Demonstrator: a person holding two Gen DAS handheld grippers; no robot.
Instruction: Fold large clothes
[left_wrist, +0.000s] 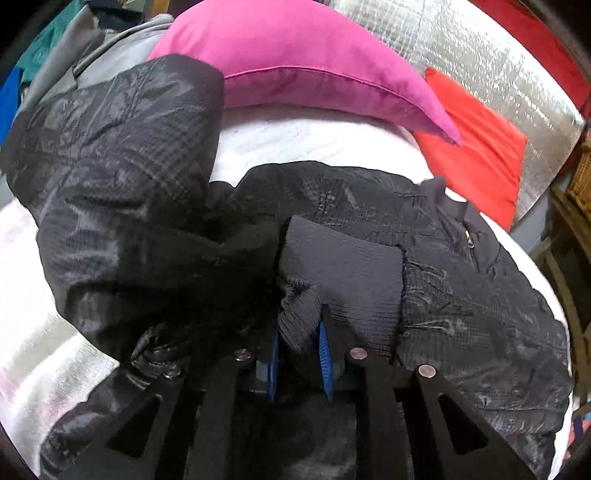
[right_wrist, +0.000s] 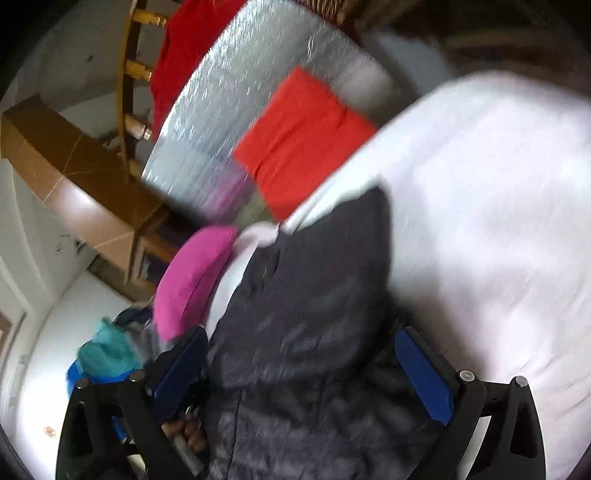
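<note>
A black quilted jacket (left_wrist: 461, 295) lies on a white bed sheet (left_wrist: 314, 136). My left gripper (left_wrist: 299, 332) is shut on the jacket's ribbed knit cuff (left_wrist: 343, 280), with the sleeve (left_wrist: 110, 177) looped up at the left. In the blurred right wrist view the jacket (right_wrist: 303, 332) lies between the blue pads of my right gripper (right_wrist: 299, 369), which is open wide; its pads (right_wrist: 424, 376) stand apart on either side of the cloth.
A pink cushion (left_wrist: 295, 62) and a red cushion (left_wrist: 476, 147) lie at the far side of the bed against a silver foil mat (left_wrist: 480, 55). More clothes (left_wrist: 48, 55) are piled at the far left. A wooden chair (right_wrist: 129, 85) stands beyond the bed.
</note>
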